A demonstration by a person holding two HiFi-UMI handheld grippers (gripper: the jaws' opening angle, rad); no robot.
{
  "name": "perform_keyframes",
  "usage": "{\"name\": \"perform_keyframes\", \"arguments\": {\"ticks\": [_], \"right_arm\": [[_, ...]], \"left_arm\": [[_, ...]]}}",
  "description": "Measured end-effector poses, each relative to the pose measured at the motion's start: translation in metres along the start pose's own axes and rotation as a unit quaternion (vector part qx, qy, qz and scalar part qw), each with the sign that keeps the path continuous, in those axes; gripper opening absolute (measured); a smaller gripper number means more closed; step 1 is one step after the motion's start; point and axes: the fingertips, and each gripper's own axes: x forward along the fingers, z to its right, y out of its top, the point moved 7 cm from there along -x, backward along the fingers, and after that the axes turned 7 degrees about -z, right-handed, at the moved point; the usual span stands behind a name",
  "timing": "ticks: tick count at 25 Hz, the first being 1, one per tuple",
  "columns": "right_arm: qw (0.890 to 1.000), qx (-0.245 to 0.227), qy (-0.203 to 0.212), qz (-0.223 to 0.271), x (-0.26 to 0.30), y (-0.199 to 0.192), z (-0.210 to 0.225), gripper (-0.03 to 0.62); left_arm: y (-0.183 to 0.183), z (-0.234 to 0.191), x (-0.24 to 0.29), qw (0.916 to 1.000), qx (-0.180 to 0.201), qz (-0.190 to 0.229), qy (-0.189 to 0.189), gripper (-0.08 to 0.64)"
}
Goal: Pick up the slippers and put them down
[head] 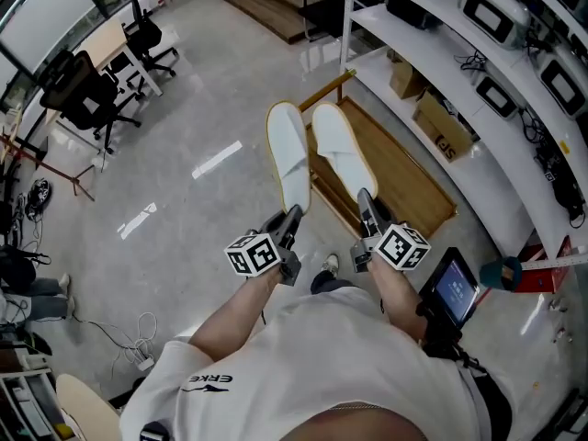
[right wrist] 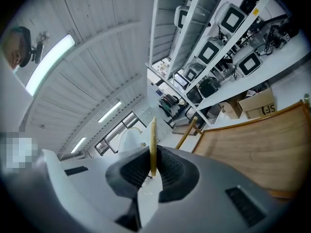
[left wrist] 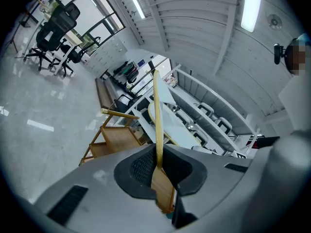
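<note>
I have a slipper pinched in each claw. My left claw (head: 292,214) is closed narrow on the heel end of the left slipper (head: 288,154). In the left gripper view its yellow edge (left wrist: 157,125) runs straight up between the pads, which press on it from both sides. My right claw (head: 366,200) grips the right slipper (head: 343,154) the same way, and that slipper stands edge-on between its pads in the right gripper view (right wrist: 153,147). From the head view both slippers are white, lie side by side close together, and point away from me. The left one is over the grey floor (head: 202,219), the right one over the wooden rack (head: 409,186) beside the white shelving (head: 432,26).
</note>
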Motion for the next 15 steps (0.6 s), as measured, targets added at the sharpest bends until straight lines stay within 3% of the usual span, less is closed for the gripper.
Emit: {"name": "perform_keyframes", "arguments": {"ticks": [15], "right_arm": [[0.999, 0.035, -0.018, 0.011, 0.063, 0.039, 0.045, 0.032]], "left_arm": [[0.052, -0.03, 0.082, 0.9991, 0.003, -0.042, -0.003, 0.028]]}}
